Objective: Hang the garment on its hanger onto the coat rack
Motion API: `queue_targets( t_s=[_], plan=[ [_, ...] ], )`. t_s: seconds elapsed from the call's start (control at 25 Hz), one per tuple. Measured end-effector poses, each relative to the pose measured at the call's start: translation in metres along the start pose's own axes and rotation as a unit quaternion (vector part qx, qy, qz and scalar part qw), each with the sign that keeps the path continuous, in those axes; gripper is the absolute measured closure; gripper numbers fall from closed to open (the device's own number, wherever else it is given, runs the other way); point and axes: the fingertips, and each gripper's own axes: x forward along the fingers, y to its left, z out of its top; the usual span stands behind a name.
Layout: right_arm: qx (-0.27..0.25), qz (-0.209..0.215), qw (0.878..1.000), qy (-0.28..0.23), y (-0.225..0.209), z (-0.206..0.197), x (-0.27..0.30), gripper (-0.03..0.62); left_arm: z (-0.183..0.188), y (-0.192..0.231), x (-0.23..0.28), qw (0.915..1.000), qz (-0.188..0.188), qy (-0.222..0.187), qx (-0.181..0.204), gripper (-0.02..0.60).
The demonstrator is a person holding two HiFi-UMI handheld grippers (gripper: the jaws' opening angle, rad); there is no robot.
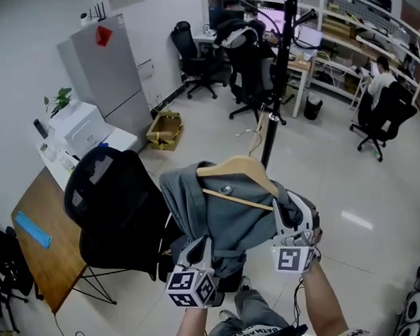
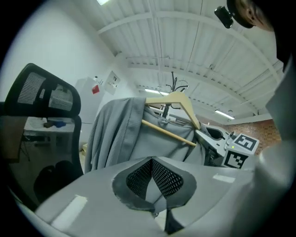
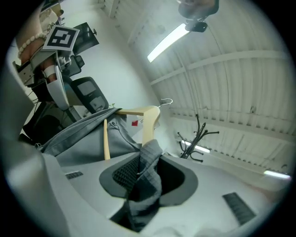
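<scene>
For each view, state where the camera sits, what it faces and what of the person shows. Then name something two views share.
Head view: on the head, facing steeply down at garment, hanger and coat rack; forearms, left gripper and right gripper show.
Left gripper view: on the left gripper, facing along its jaws at garment and hanger; right gripper shows.
Right gripper view: on the right gripper, facing up along its jaws, which pinch garment; left gripper shows.
Shared: hanger, in all three.
</scene>
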Motion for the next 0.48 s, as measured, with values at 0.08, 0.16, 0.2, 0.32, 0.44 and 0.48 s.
queue_targets(
  t_s=[0.08, 0.16, 0.2, 0.32, 0.44, 0.48],
  plan=[
    [-0.01, -0.018, 1.0, -0.021, -0.03, 0.017, -0.002, 0.462, 0.013, -0.012, -0.002, 0.9998, -0.011, -0.005, 0.014, 0.589],
    [-0.022, -0.034, 0.998, -0.046, -0.066, 0.033, -0.004, 0.463, 0.035, -0.03, -0.002, 0.9986, -0.02, -0.021, 0.044, 0.589],
    [-0.025, -0.041, 0.997, -0.056, -0.085, 0.038, -0.006, 0.462, 0.049, -0.041, -0.001, 0.9975, -0.026, -0.031, 0.057, 0.589],
    [-0.022, -0.058, 0.995, -0.084, -0.141, 0.045, -0.008, 0.462, 0.083, -0.073, 0.003, 0.994, -0.047, -0.057, 0.08, 0.589],
    [-0.009, -0.07, 0.993, -0.098, -0.193, 0.037, -0.001, 0.462, 0.108, -0.103, 0.018, 0.9907, -0.064, -0.078, 0.091, 0.59],
    [-0.007, -0.074, 0.992, -0.099, -0.208, 0.032, 0.002, 0.462, 0.114, -0.112, 0.025, 0.9897, -0.067, -0.084, 0.095, 0.589]
  ],
)
